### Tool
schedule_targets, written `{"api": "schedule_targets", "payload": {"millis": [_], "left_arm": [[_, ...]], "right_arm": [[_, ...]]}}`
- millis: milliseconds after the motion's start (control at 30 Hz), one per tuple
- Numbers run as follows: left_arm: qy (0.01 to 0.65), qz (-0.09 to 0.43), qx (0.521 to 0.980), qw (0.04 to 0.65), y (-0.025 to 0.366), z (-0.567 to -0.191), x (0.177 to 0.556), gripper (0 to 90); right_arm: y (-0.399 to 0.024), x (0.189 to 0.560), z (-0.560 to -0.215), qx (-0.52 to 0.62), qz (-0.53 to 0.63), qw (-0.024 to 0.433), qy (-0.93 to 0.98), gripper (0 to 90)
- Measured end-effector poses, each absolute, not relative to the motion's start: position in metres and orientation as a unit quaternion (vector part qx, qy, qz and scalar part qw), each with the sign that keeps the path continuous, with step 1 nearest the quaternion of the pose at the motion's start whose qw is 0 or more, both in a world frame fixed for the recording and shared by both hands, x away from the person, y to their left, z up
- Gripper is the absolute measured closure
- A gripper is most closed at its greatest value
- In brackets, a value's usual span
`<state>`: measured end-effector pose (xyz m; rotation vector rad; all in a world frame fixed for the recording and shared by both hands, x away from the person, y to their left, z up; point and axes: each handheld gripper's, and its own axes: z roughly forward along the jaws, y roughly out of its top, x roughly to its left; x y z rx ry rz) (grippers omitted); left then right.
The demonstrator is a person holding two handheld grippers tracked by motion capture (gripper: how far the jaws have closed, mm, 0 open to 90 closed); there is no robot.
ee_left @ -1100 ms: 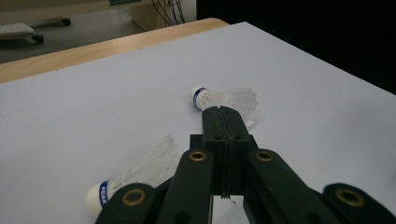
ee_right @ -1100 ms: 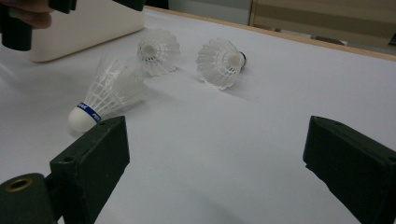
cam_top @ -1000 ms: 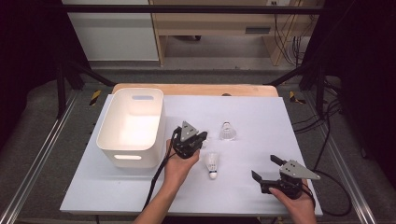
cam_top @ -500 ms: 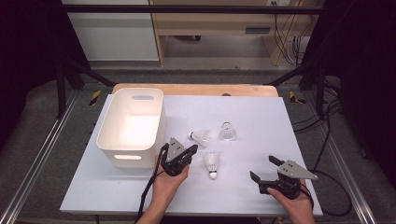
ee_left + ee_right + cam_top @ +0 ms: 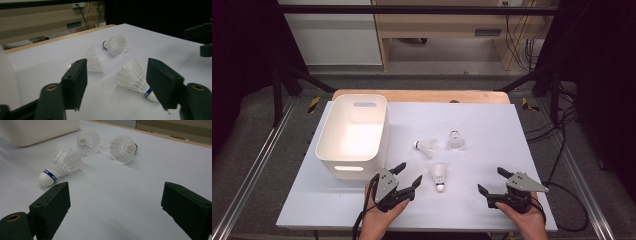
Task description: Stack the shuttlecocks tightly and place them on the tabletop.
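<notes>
Lying on the pale white tabletop, three white feathered shuttlecocks sit close together: one between the grippers, two behind. A white plastic handled bin stands just left. The left gripper and right gripper both rest with jaws apart, holding nothing. Beyond stand a wooden edge and grey floor.

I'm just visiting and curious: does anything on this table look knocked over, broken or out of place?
Nothing looks broken or spilled. Three white feathered shuttlecocks lie tipped on their sides, loose on the white tabletop and pointing different ways, beside the white plastic bin rather than in it.
</notes>
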<state>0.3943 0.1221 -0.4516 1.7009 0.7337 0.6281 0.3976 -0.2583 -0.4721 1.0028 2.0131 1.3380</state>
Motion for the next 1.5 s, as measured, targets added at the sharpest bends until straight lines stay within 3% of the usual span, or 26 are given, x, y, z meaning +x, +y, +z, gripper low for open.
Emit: {"api": "schedule_targets", "payload": {"millis": [300, 433, 667, 933, 1500], "left_arm": [[0.293, 0.283, 0.712, 0.572, 0.166, -0.449, 0.351, 13.9], [0.313, 0.298, 0.681, 0.591, 0.194, -0.440, 0.338, 8.0], [0.337, 0.339, 0.646, 0.595, 0.243, -0.443, 0.333, 4.2], [0.362, 0.374, 0.613, 0.594, 0.273, -0.450, 0.334, 3.0], [0.361, 0.383, 0.613, 0.589, 0.280, -0.456, 0.345, 1.7]], "right_arm": [[-0.253, 0.399, -0.473, 0.375, 0.493, 0.249, 0.744, 8.9], [-0.246, 0.401, -0.473, 0.376, 0.488, 0.237, 0.751, 8.4], [-0.237, 0.404, -0.461, 0.362, 0.477, 0.237, 0.765, 7.7], [-0.227, 0.417, -0.445, 0.339, 0.451, 0.221, 0.796, 7.5], [-0.191, 0.440, -0.423, 0.293, 0.431, 0.185, 0.833, 9.0]]}}
